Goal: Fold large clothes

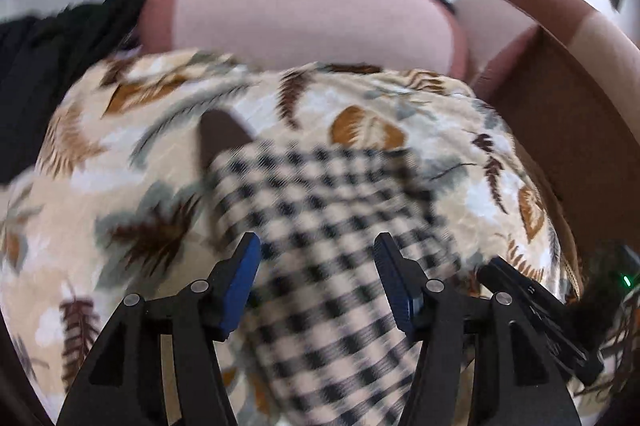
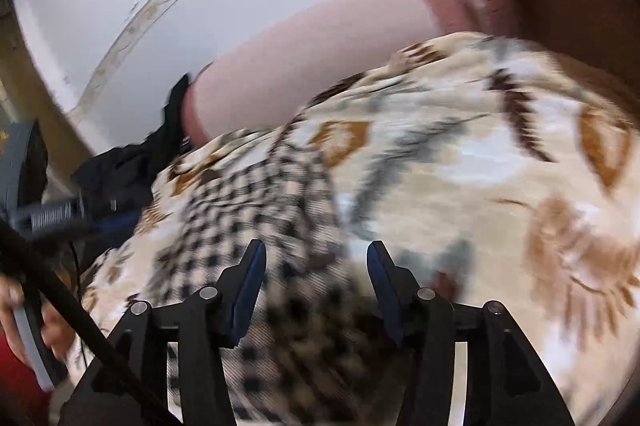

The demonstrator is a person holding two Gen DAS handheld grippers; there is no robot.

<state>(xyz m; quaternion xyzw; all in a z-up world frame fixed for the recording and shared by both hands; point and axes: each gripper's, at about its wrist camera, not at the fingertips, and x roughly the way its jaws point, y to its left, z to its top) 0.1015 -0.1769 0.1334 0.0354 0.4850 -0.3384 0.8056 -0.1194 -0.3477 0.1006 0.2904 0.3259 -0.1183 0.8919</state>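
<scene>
Black-and-cream checked cloth garment (image 1: 320, 246) lying spread on the cream leaf-printed bed cover (image 1: 120, 161), running from 6 o'clock up to mid-frame in both wrist views. Left hand-held gripper (image 1: 317, 246) standing apart above it, nothing pinched; right hand-held gripper (image 2: 316, 254) likewise apart over the garment's edge, empty. Judged as between folds: cloth let go, fresh hold due. Next calls for picking a new edge or corner, clamping both sides evenly, lifting clear without dragging the cover. Pale pink pillow (image 1: 300, 13) at 12 o'clock, black crumpled clothing (image 1: 52, 45) at 10 o'clock, brown headboard (image 1: 560, 113) at 2 o'clock. Cover's soft folds likely to snag with the garment.
</scene>
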